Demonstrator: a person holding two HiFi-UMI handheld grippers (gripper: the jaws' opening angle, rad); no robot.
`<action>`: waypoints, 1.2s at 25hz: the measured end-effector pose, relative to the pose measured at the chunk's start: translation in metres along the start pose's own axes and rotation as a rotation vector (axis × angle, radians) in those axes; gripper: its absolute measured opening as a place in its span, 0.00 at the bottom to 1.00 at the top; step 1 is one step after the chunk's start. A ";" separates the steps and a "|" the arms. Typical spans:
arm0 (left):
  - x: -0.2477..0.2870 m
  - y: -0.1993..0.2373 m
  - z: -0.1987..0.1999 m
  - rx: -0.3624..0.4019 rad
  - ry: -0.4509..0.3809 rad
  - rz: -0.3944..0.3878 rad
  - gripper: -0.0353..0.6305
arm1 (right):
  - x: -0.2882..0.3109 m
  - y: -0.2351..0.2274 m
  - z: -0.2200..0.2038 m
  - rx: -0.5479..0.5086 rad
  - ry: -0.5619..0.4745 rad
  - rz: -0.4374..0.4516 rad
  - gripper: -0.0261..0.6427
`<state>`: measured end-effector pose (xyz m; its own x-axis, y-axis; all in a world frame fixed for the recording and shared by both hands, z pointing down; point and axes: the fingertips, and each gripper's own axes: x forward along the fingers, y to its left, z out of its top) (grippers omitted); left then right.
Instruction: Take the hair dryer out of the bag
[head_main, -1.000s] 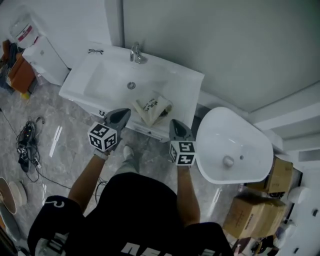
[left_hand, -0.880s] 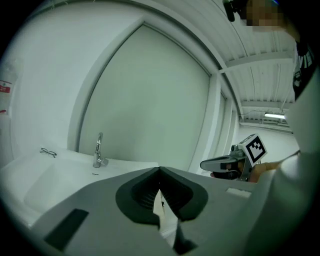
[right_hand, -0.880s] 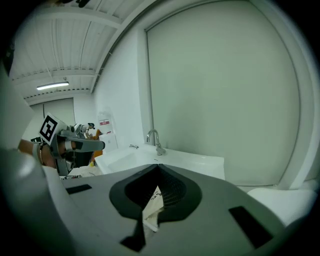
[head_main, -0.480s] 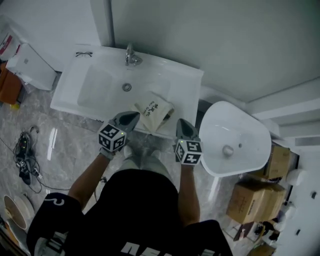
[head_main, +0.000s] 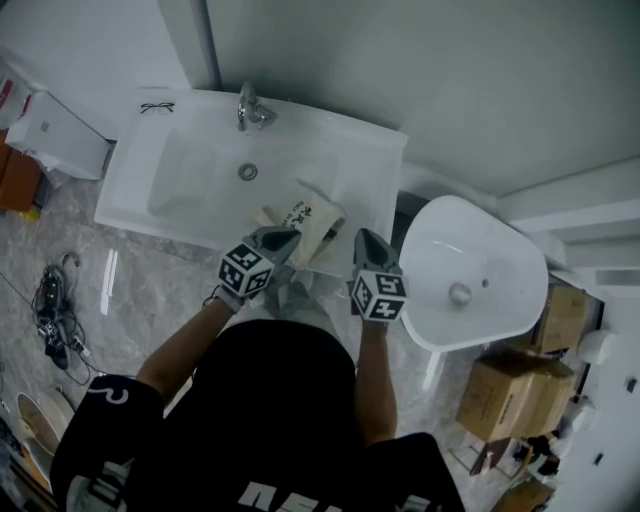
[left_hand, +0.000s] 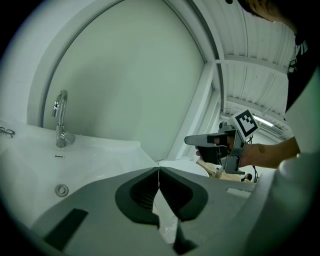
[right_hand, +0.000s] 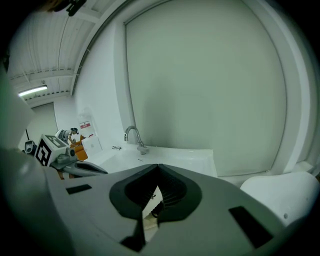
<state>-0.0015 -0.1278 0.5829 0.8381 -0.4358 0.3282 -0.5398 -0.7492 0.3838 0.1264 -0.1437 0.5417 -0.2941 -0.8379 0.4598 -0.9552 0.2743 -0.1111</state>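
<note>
Left gripper (head_main: 284, 238) and right gripper (head_main: 363, 240), fingers pressed together and empty, flank the bag (head_main: 318, 214) on the sink (head_main: 190, 175).

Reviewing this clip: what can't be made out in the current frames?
- The hair dryer: unseen in every view; presumably inside the cloth bag.
- Bag's print: too small to read, head view.
- Bag's near-left corner: covered by the left gripper, head view.
- Left gripper view: its shut jaws hide most of the bag.
</note>
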 end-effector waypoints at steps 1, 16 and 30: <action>0.005 0.000 -0.001 -0.001 0.004 -0.008 0.05 | 0.004 -0.002 0.001 0.004 -0.005 0.005 0.03; 0.099 0.029 -0.068 -0.029 0.208 -0.058 0.21 | 0.037 -0.057 -0.062 0.062 0.083 0.070 0.03; 0.133 0.059 -0.120 -0.185 0.387 0.083 0.12 | 0.043 -0.083 -0.099 0.076 0.149 0.157 0.03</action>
<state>0.0687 -0.1702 0.7523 0.7193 -0.2447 0.6501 -0.6383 -0.6020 0.4797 0.1962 -0.1557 0.6574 -0.4363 -0.7074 0.5561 -0.8997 0.3547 -0.2545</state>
